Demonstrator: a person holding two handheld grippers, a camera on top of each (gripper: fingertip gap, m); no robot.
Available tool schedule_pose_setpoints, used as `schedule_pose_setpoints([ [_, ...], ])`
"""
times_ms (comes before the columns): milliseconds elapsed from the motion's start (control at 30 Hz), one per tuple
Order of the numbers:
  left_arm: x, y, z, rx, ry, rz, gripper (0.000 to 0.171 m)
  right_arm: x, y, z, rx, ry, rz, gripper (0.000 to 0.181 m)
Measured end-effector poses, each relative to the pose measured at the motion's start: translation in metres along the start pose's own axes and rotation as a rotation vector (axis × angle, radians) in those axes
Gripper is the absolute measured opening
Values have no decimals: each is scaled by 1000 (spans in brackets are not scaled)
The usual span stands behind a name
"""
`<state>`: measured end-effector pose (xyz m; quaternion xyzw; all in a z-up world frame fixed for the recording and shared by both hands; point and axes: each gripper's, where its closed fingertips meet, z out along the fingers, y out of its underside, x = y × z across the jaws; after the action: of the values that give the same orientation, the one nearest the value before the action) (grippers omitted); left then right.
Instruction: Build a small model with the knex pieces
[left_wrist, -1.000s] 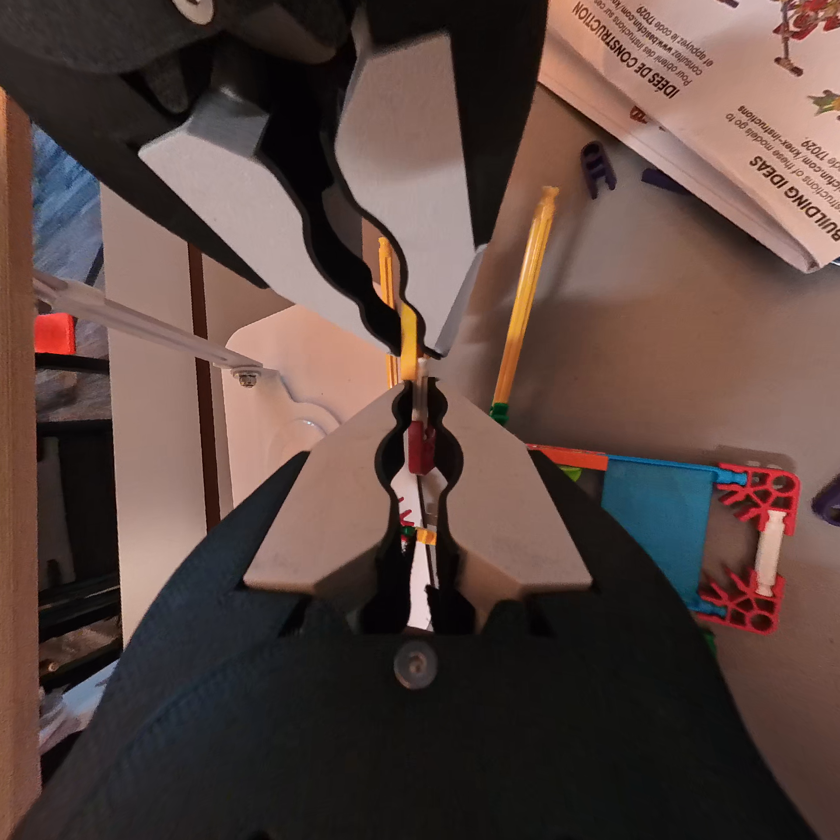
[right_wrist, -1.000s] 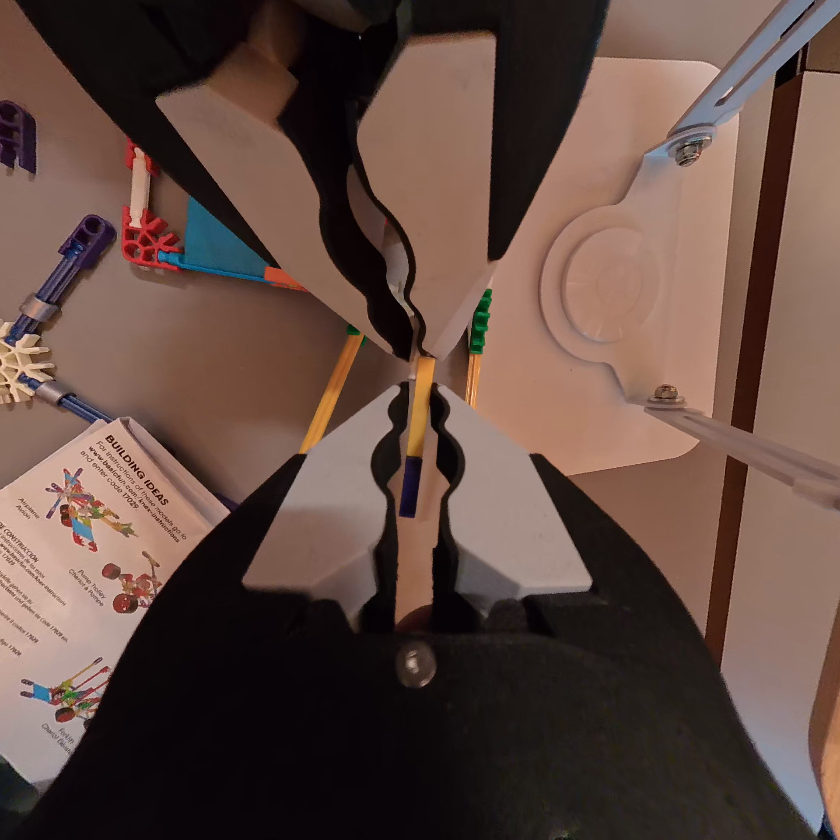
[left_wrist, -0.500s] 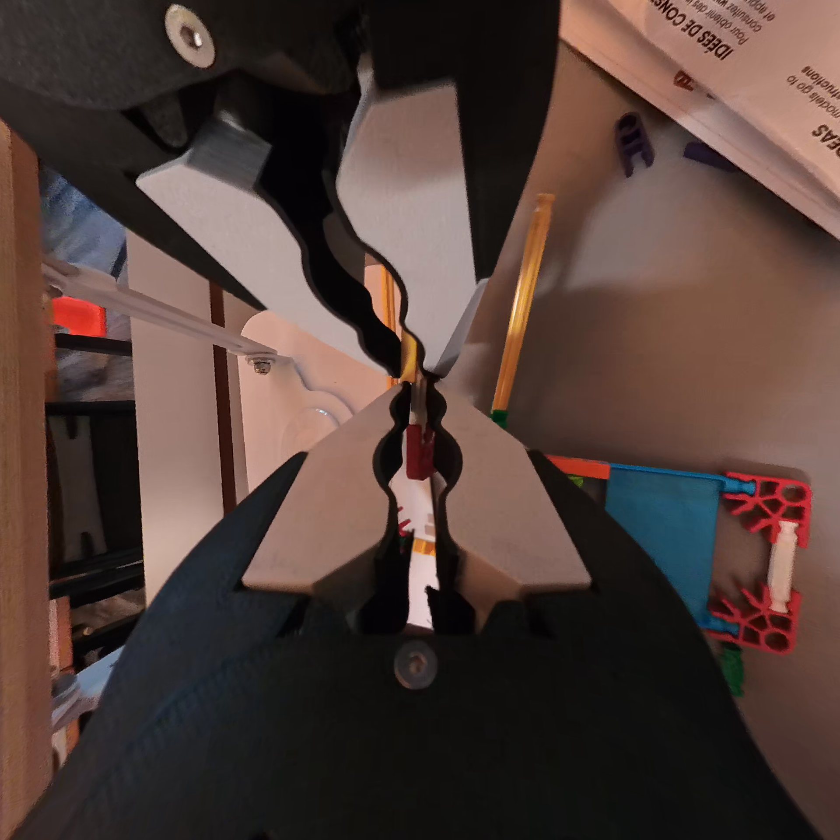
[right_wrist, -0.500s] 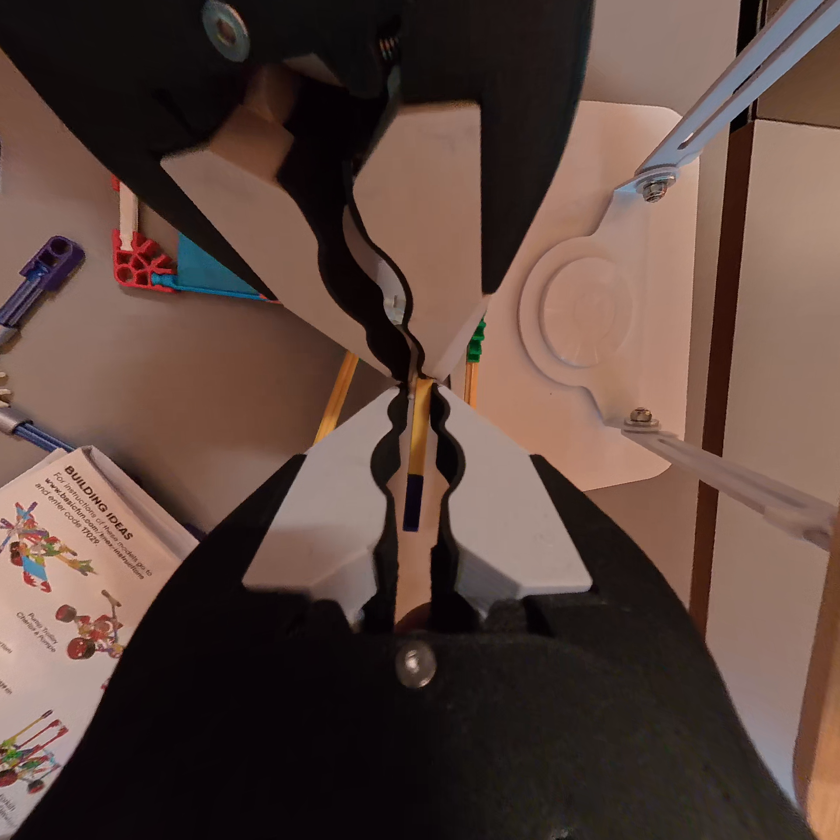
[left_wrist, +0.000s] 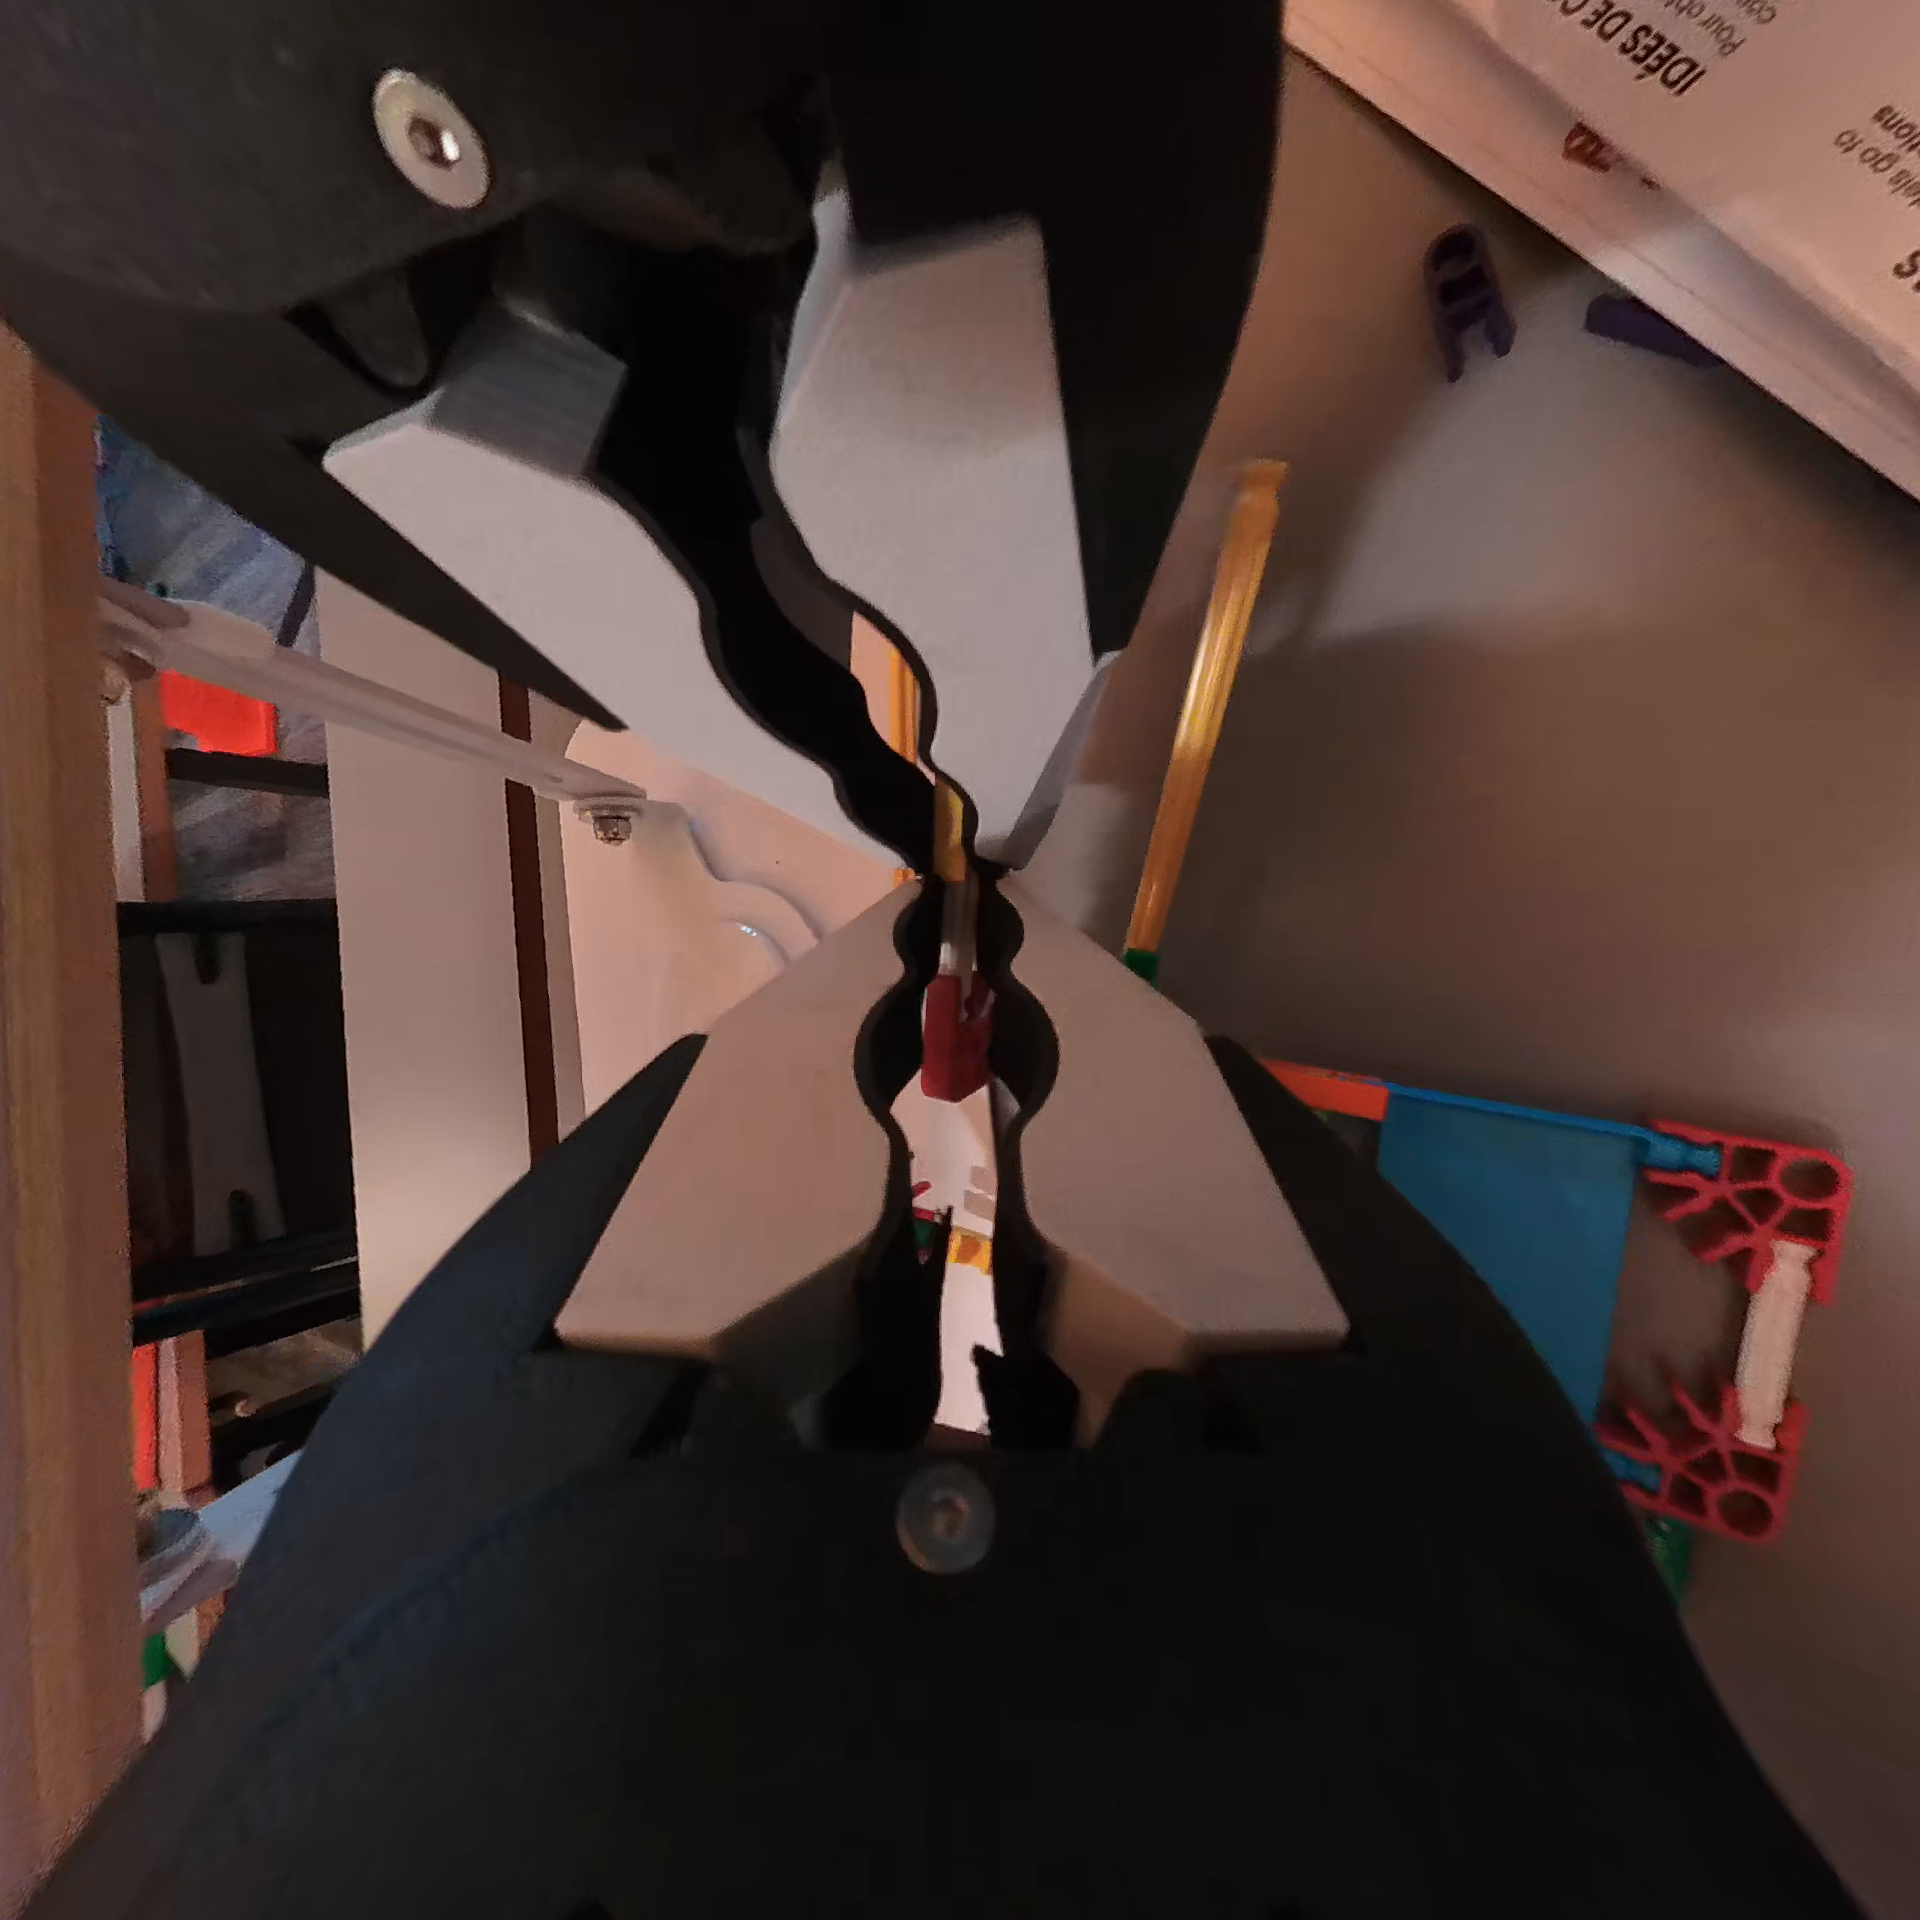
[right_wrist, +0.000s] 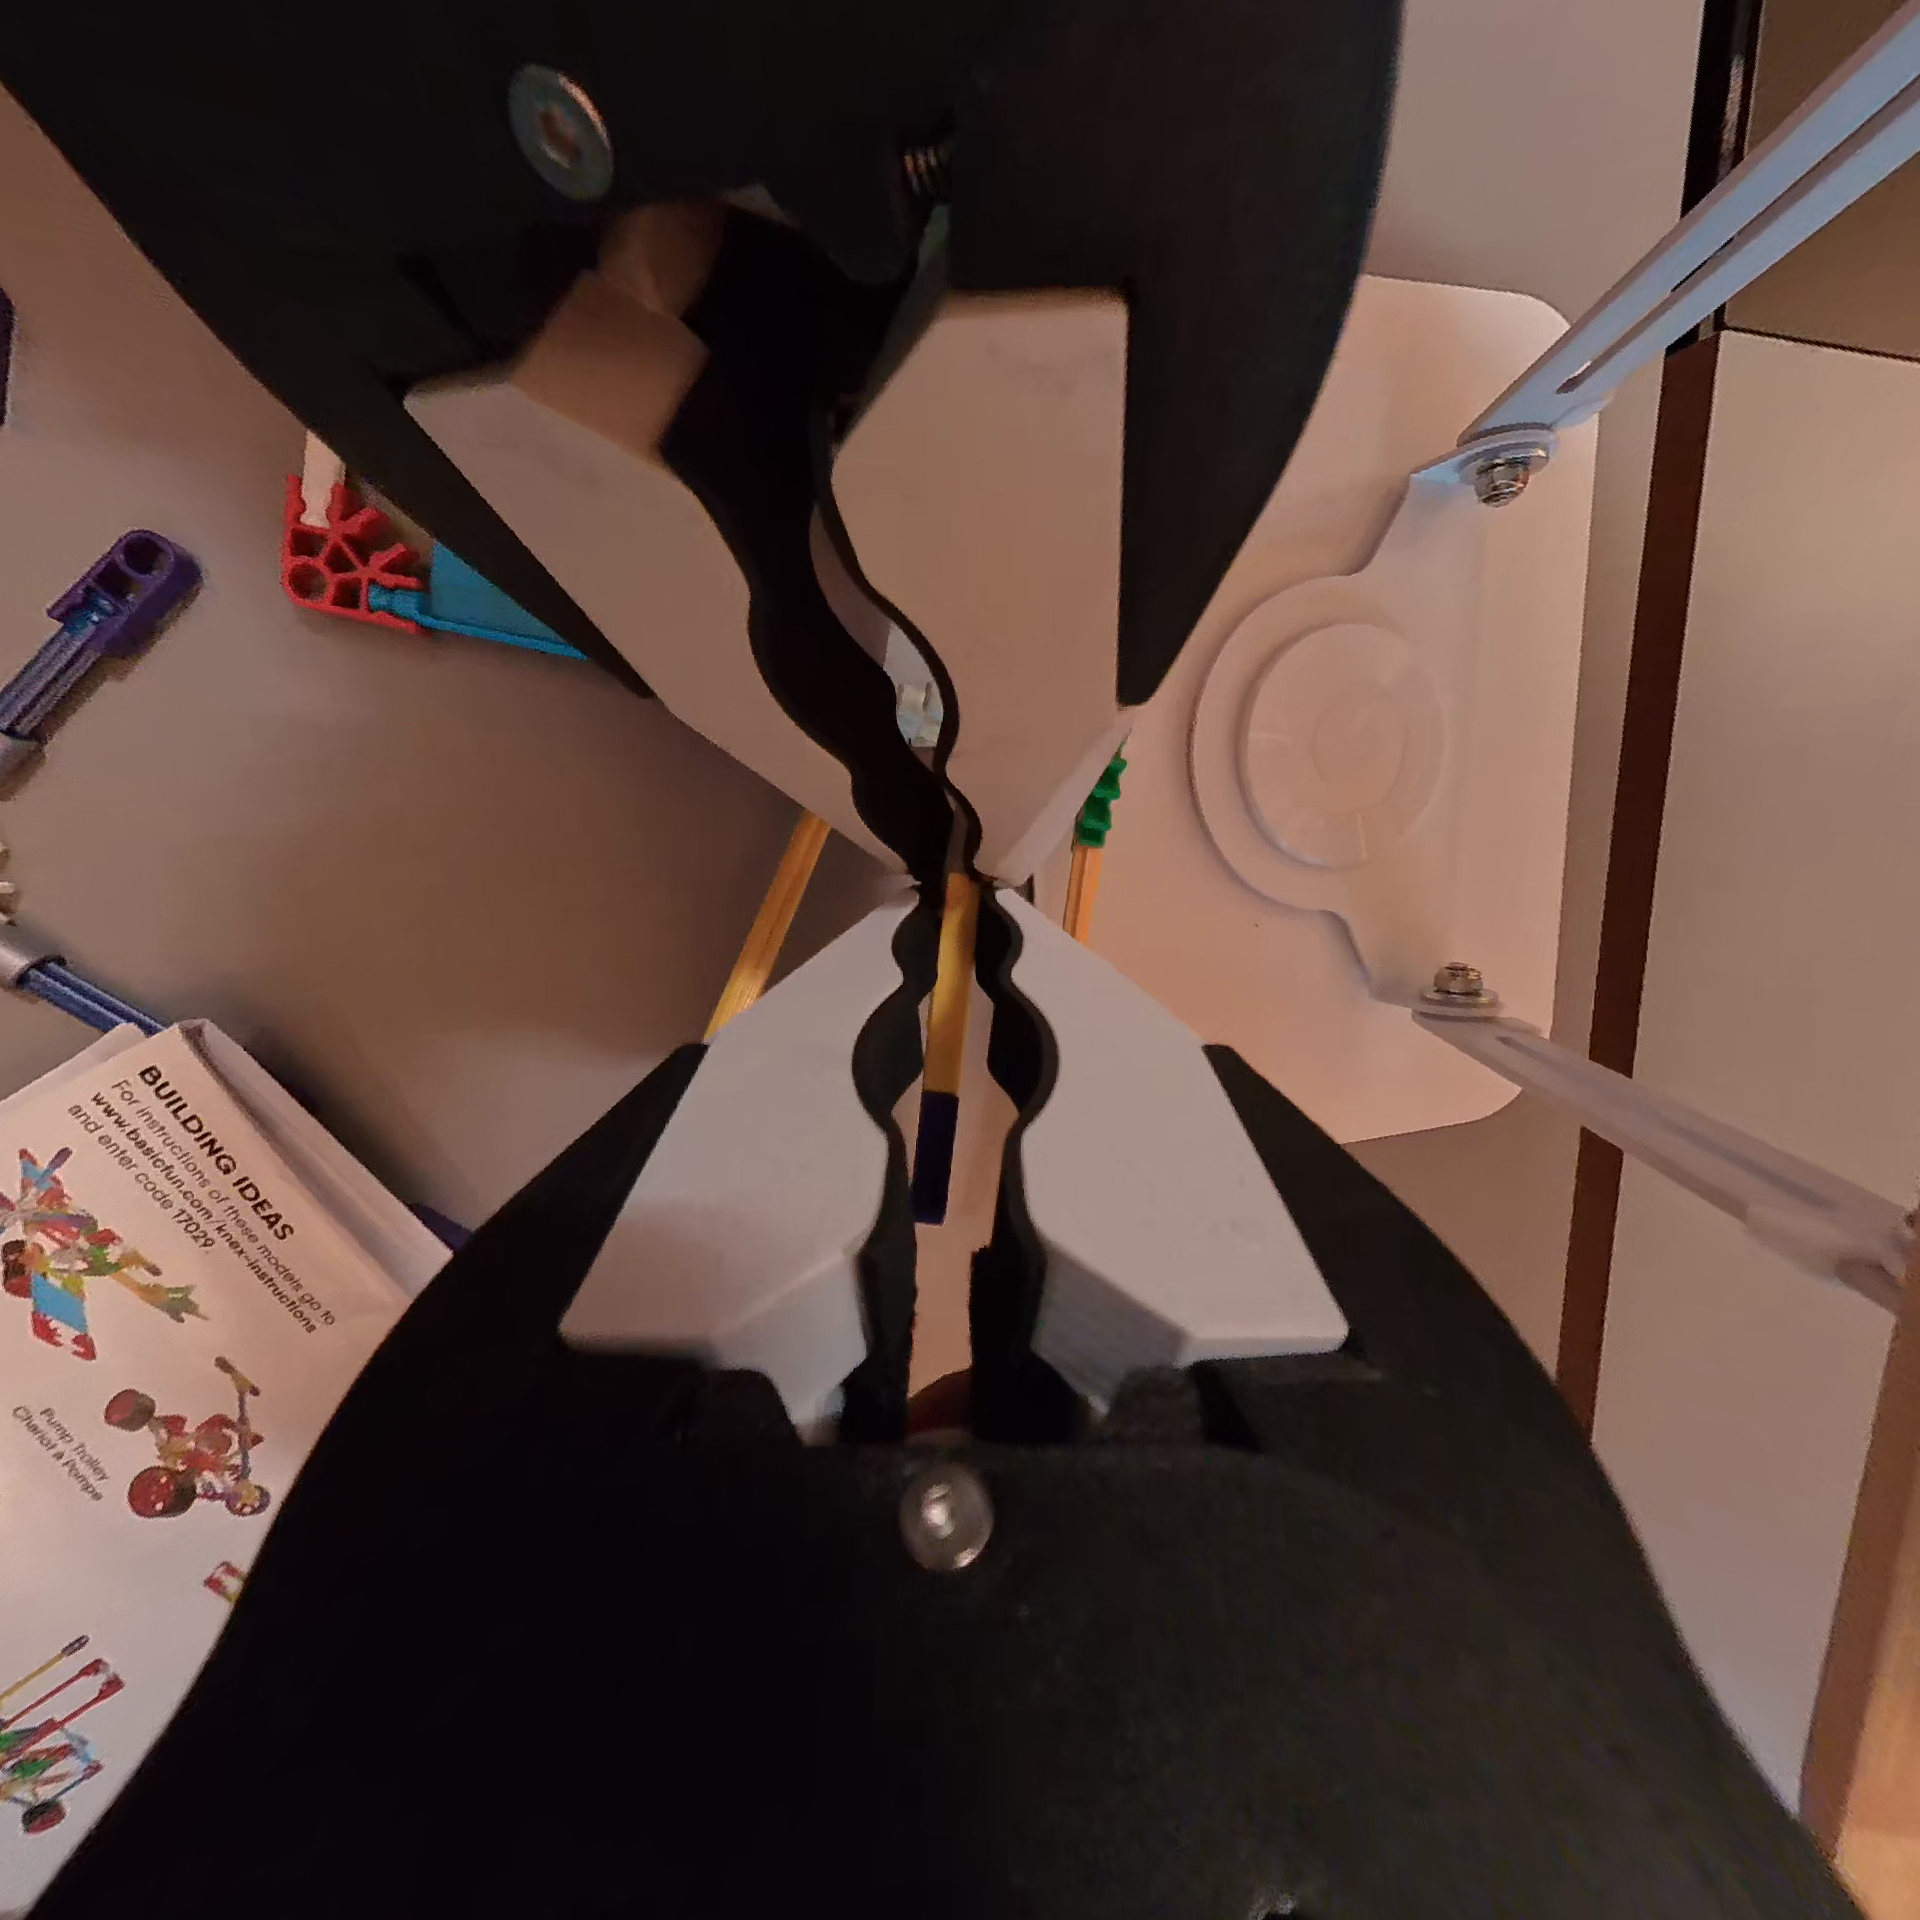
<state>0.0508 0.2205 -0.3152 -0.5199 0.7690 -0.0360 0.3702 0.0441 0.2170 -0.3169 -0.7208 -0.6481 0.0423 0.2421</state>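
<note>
- My left gripper (left_wrist: 961, 894) is pressed together on a small construction-toy piece: a red connector (left_wrist: 956, 1044) with a short white rod, pinched between the grey fingers (left_wrist: 758, 1143).
- My right gripper (right_wrist: 951, 899) is also closed, pinching a yellow rod (right_wrist: 951, 977) that ends in a dark blue connector (right_wrist: 933, 1153) lying between its fingers.
- The two grippers meet tip to tip, so the end of the yellow rod touches the white rod end held by the left one.
- Both are held above a grey table (left_wrist: 1558, 831).
- On the table below lie two more yellow rods (left_wrist: 1210, 686) tipped with green connectors (right_wrist: 1099, 805).
- Near them, to the right in the left wrist view, sits a blue panel (left_wrist: 1496, 1216) framed by red connectors (left_wrist: 1756, 1195) and a white rod.
- A printed instruction booklet (right_wrist: 156, 1351) lies on the table, low on the left in the right wrist view.
- Purple and blue rod pieces (right_wrist: 94, 613) lie apart at the table's left edge in that view.
- A white bracket plate (right_wrist: 1403, 748) with metal arms sits beside the grippers' tips.
</note>
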Motion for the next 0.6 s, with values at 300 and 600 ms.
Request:
schedule_pose_setpoints([
  [300, -8, 4, -3, -27, -12, -42, 36, 10, 12, 0, 2, 27, 30, 9],
  [600, -7, 11, -7, -13, 32, -132, 31, 15, 20, -4, 8, 24, 43, 13],
])
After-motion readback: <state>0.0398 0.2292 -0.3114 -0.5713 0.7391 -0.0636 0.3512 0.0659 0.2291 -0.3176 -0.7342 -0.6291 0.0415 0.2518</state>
